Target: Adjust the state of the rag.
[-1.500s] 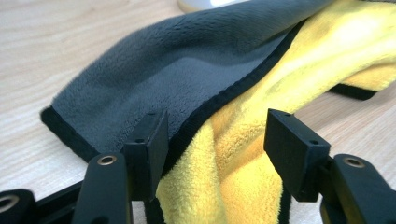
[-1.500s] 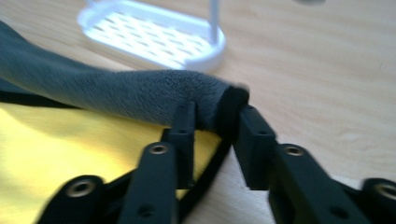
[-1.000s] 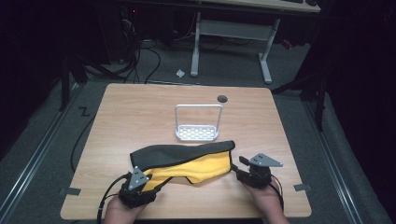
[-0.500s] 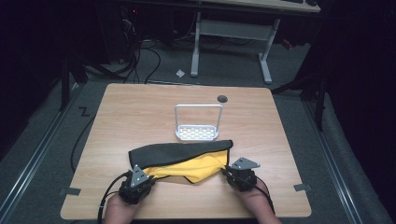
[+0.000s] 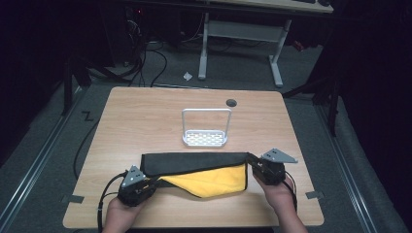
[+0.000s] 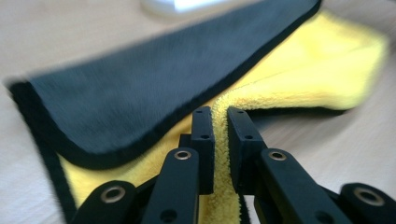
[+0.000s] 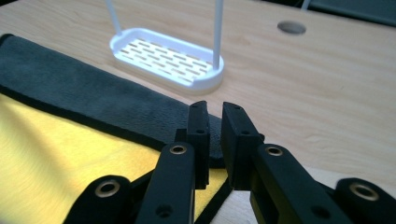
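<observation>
Because the cloth [image 5: 204, 170] is held only at its two near ends, the way it hangs between them decides what may go wrong. It lies on the front part of the worktop [image 5: 145, 111], folded so that the dark grey side covers the far half and the yellow side shows toward the person. The left tool [image 6: 220, 135] is clamped on a yellow fold near the left end, and its jaws have just been closing on it; in the left gripper view the pile is squeezed thin between the two black pads. The right tool [image 7: 215, 135] is closed on the right corner, where the grey layer and the black hem meet, and its jaws also have just come together.

The risk seems to be a shallow bite. The right tool appears to hold only the edge of the corner, so a firm pull could slide the hem out and drop that end. The left tool seems to pinch one layer, so the grey flap may fall open or bunch when the cloth goes up. Just behind the cloth stands the white rack [image 5: 205, 128]; a forward swing of the cloth could catch its thin handle and tip it.
</observation>
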`<action>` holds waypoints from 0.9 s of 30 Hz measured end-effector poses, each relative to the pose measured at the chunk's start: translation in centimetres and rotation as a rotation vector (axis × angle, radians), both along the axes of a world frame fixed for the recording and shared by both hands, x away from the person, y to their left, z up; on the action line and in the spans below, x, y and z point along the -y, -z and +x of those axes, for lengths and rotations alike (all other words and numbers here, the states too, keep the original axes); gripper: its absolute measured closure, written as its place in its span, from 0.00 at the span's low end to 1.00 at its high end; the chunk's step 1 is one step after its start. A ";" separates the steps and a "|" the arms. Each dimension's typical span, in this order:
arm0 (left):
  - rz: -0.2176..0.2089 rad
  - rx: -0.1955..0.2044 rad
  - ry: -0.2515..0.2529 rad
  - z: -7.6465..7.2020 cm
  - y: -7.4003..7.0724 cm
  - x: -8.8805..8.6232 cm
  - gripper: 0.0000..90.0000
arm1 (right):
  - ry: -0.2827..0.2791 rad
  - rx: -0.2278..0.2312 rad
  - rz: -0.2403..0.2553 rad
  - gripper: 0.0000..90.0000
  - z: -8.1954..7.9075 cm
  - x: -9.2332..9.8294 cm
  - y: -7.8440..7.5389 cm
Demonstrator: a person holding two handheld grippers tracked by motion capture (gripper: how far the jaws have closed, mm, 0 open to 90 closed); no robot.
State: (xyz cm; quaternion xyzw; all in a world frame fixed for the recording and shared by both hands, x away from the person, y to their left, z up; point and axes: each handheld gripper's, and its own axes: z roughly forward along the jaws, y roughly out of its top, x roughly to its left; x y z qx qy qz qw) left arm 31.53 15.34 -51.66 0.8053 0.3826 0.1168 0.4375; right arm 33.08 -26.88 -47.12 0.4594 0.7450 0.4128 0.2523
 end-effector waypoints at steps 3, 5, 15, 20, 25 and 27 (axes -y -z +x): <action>0.025 -0.001 -0.007 0.6 0.4 0.6 0.91 | -0.032 -0.006 0.015 0.84 -0.5 -0.6 0.3; 0.017 0.009 -0.014 0.7 0.3 0.7 0.90 | -0.075 -0.011 0.020 0.77 -1.8 -1.2 0.7; 0.039 0.016 -0.011 0.5 0.5 0.3 0.87 | -0.136 -0.148 -0.037 0.49 -4.8 -1.8 3.9; 0.039 0.003 -0.016 0.7 0.8 0.2 0.87 | -0.145 -0.195 -0.098 0.74 -4.2 -2.2 5.2; 0.010 0.018 -0.009 0.1 0.1 -0.2 0.89 | -0.148 -0.107 -0.102 0.91 -4.8 -2.6 3.6; 0.008 0.032 -0.019 -0.1 -0.2 -0.4 0.89 | -0.150 -0.063 -0.068 0.91 -5.1 -2.6 2.4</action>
